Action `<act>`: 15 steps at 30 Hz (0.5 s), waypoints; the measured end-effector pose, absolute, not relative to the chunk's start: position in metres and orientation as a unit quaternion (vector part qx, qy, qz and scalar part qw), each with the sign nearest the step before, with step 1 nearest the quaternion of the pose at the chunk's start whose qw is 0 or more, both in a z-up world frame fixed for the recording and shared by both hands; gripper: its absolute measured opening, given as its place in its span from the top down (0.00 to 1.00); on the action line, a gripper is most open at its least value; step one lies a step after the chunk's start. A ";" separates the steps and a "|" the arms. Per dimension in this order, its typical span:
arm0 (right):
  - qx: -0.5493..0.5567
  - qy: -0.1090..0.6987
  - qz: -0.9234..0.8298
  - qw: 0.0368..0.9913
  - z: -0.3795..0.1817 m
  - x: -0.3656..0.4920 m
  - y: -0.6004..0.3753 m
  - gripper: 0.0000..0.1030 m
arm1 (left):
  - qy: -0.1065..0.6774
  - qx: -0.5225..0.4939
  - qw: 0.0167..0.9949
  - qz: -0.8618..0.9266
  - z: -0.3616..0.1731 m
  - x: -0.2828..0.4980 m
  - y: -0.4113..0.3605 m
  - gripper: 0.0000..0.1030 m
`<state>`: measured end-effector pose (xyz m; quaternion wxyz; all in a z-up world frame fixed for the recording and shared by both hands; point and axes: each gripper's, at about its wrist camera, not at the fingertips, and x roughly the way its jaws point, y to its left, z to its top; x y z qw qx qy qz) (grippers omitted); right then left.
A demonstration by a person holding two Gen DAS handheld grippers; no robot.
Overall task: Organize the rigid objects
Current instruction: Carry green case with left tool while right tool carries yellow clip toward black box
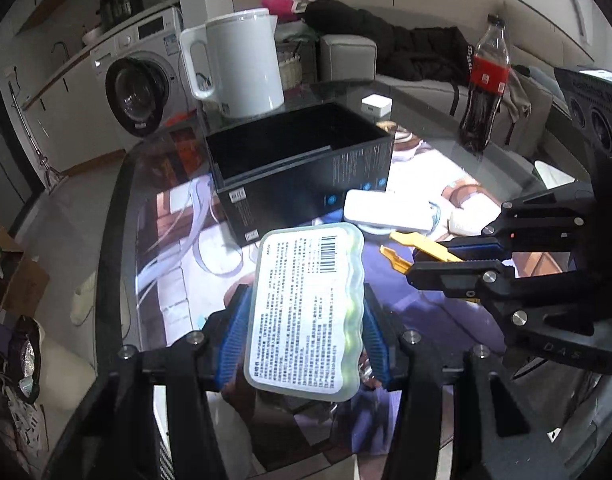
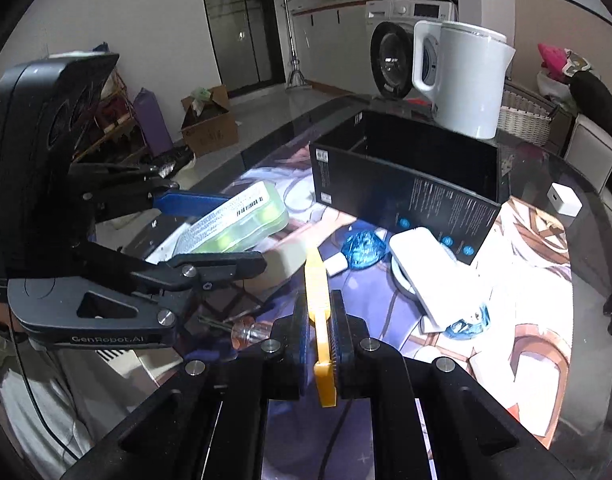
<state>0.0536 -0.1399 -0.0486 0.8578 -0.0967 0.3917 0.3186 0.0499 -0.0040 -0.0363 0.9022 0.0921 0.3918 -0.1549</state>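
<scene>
Left tongs point(image 1: 306, 320) pinching a translucent case point(image 1: 306, 312) by its two long sides, blue pads point(image 1: 234, 332) pressed against them, printed label facing up, case held tilted above the surface point(image 1: 178, 240). Right tongs point(image 2: 321, 344) pinching a yellow tool point(image 2: 319, 320) between their pads, its tip pointing forward toward the black box point(image 2: 405, 176). Box standing open-topped on the surface, just behind a white oblong pack point(image 2: 429, 276) that lies near its front wall. Blue wrapped items point(image 2: 361, 250) beside the pack, touching or nearly so; cannot tell which. White kettle point(image 1: 242, 64) upright behind the box. Cola bottle point(image 1: 485, 84) upright, well apart to the right. Small white cube point(image 2: 563, 200) off to the box's right. Clear-handled tool point(image 2: 246, 334) lying on the surface near the right tongs.
</scene>
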 end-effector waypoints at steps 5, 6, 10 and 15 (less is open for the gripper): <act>-0.083 0.295 0.306 0.901 -0.012 0.035 -0.155 0.91 | 0.312 0.072 0.936 -0.143 -0.007 0.039 -0.004 0.50; -0.082 0.272 0.303 0.910 -0.005 0.030 -0.157 0.91 | 0.295 0.073 0.942 -0.140 -0.003 0.035 -0.004 0.50; -0.076 0.182 0.281 0.939 0.019 0.011 -0.164 0.92 | 0.241 0.057 0.960 -0.131 0.012 0.021 -0.006 0.50; -0.050 0.113 0.287 0.950 0.039 -0.015 -0.172 0.91 | 0.186 0.023 0.976 -0.116 0.020 0.001 -0.003 0.50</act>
